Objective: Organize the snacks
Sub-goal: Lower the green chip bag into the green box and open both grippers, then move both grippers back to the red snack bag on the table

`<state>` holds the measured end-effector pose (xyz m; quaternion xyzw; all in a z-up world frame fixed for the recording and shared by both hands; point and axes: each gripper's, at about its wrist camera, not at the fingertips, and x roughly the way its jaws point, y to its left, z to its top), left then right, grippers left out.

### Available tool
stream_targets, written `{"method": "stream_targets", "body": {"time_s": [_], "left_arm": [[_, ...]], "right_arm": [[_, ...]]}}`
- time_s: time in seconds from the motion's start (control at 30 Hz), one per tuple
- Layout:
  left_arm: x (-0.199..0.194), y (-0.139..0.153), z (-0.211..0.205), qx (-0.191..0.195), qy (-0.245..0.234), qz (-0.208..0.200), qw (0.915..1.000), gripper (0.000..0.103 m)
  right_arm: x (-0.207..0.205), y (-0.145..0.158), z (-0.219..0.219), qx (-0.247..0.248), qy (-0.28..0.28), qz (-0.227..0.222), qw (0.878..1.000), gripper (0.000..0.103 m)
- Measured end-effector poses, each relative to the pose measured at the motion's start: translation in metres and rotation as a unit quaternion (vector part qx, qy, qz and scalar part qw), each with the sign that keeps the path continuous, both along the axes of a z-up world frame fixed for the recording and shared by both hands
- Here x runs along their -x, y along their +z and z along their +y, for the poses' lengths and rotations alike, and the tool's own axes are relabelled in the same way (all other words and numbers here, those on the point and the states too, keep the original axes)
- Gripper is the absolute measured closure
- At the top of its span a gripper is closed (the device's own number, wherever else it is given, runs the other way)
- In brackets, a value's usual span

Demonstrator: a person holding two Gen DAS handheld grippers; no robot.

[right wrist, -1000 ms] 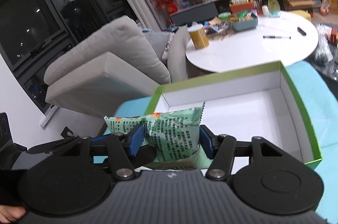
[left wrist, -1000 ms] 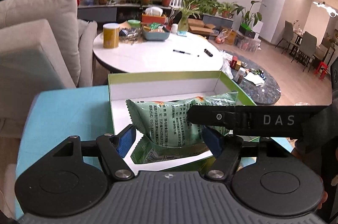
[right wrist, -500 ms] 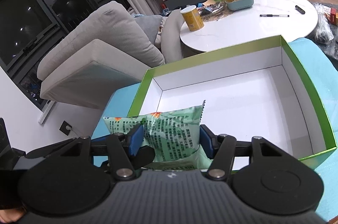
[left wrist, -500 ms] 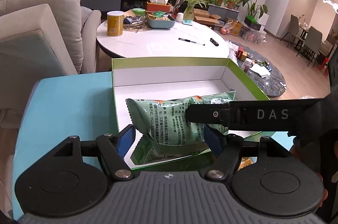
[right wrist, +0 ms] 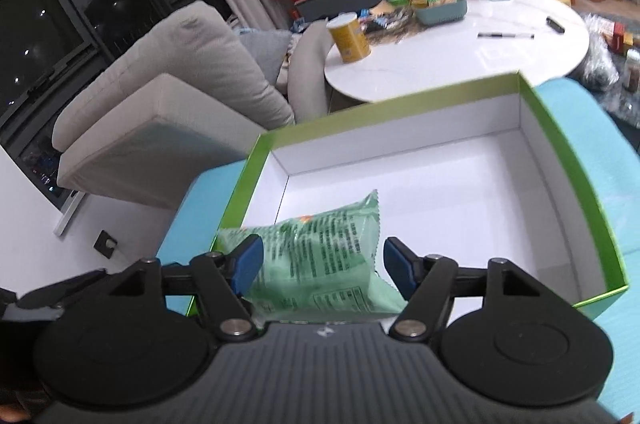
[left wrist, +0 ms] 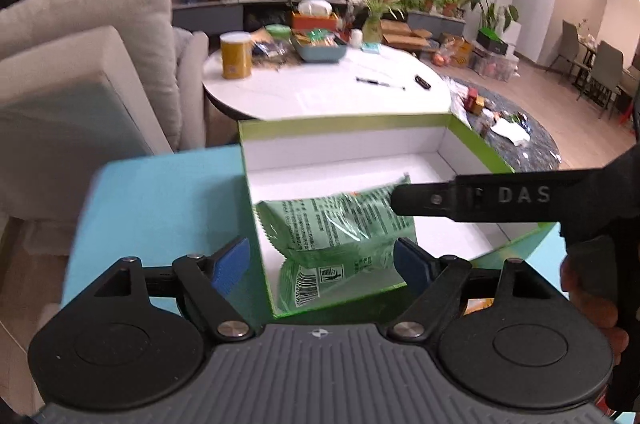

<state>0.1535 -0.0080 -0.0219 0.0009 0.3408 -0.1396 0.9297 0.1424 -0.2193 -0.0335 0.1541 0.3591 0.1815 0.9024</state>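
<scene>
1. The left gripper (left wrist: 322,262) has just been opening; its blue pads stand apart on either side of the pale green crinkled plastic snack packet (left wrist: 336,228), neither pressing it.
2. The right gripper (right wrist: 322,264) has likewise just been opening, with the same packet between its pads; whether the left-hand pad touches the blurred wrapper cannot be told.
3. The packet's near end is hidden behind both gripper bodies, and its print is unreadable.
4. It sits in the near left corner of the green-rimmed, white-lined cardboard box (right wrist: 568,160) on a turquoise surface (left wrist: 160,200).
</scene>
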Motion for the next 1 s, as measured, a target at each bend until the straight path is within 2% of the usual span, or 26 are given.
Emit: {"method": "stream_targets", "body": {"time_s": [0.17,0.3,0.63,0.77,1.0], "left_arm": [[0.013,0.012,0.002,0.011,0.0,-0.012,0.9999,0.026],[0.03,0.016,-0.004,0.018,-0.019,-0.017,0.9995,0.025],[0.063,0.017,-0.02,0.021,-0.042,-0.007,0.9989,0.024],[0.077,0.012,-0.029,0.014,-0.054,0.001,0.9984,0.024],[0.092,0.002,-0.043,0.006,-0.076,0.016,0.997,0.024]], "right_arm": [[0.011,0.012,-0.007,0.011,-0.007,-0.017,1.0,0.031],[0.03,0.021,-0.019,0.017,-0.008,-0.026,0.999,0.031],[0.082,0.03,-0.051,0.023,-0.029,-0.033,0.999,0.031],[0.089,0.023,-0.056,0.026,-0.038,-0.019,0.999,0.031],[0.097,0.004,-0.064,0.001,-0.044,0.022,0.999,0.031]]}}
